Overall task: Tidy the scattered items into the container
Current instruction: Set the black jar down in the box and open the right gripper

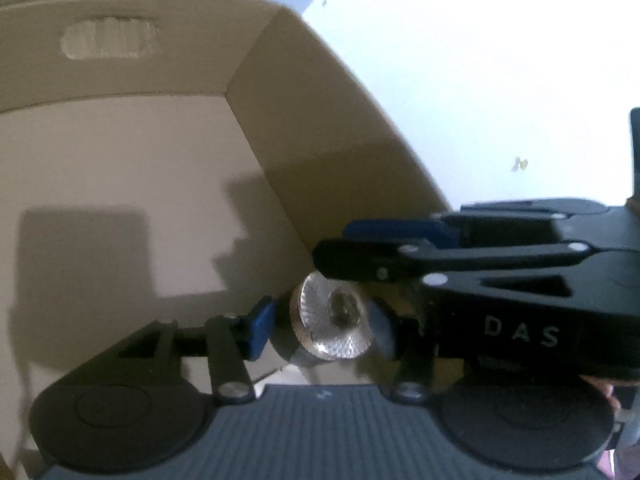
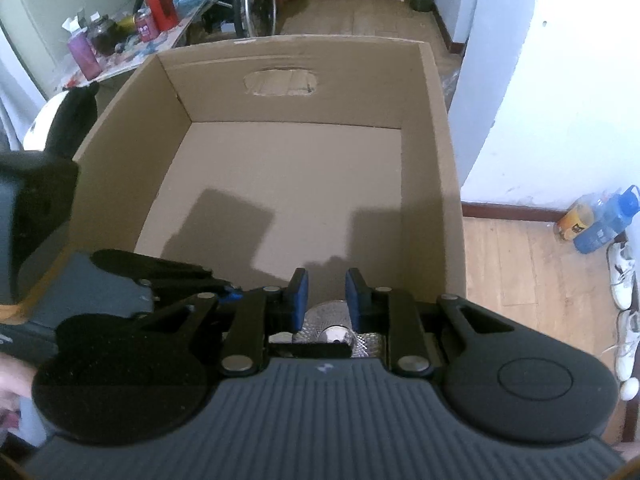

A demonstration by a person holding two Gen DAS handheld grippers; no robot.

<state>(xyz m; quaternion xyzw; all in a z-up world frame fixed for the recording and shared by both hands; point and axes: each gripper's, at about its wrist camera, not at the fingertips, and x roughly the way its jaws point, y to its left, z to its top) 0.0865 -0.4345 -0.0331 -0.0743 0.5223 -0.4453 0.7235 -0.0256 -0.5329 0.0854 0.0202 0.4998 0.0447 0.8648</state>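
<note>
"Silver and glassy at the front. Was that a flashlight [image 1: 332, 320] in the left gripper [image 1: 320, 330]?"

"It looked like one. The fingers [image 1: 258, 328] were closed on it from both sides, with the lens facing the camera. It hung over the floor of the cardboard box [image 2: 424, 160], close to the corner nearest the hands. How high, I couldn't tell."

"And the right gripper [image 2: 328, 292]?"

"Its fingers stood a narrow gap apart with nothing between them, just over the flashlight's head."

"How would it have handled?"

"Rigid, I judged, and fairly dense for its size. A smooth, round barrel like that could roll or twist between the pads. The lens seemed the fragile part. The safest hold was across the barrel behind the head, and it wanted setting down on the cardboard, not dropping."
</note>
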